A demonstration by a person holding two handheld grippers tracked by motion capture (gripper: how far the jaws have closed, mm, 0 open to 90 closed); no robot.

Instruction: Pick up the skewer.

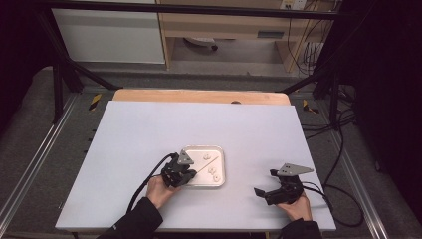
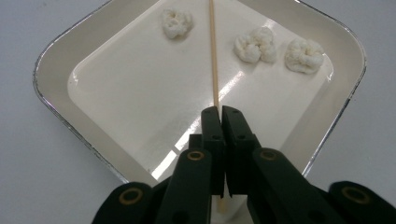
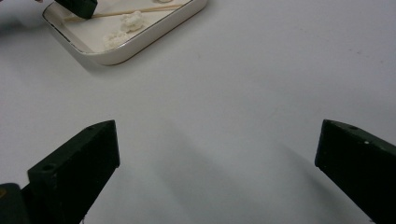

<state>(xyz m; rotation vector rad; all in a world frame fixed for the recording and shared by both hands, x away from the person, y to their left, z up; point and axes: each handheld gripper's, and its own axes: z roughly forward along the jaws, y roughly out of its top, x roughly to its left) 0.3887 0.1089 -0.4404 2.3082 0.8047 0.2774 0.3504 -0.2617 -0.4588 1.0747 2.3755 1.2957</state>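
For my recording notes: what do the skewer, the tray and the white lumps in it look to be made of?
Skewer: thin, pale tan, matte with an even colour, likely bamboo or wood.
Tray: glossy cream inside with bright reflections and a thin metallic-looking rim, probably glazed ceramic or enamel.
White lumps: crinkled, matte and soft-looking, perhaps dough or popcorn; hard to say.

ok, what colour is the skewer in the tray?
Pale tan wood; the skewer shows best in the left gripper view.

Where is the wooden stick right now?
The wooden stick lies in the white tray among three white puffs, its near end pinched by the left gripper.
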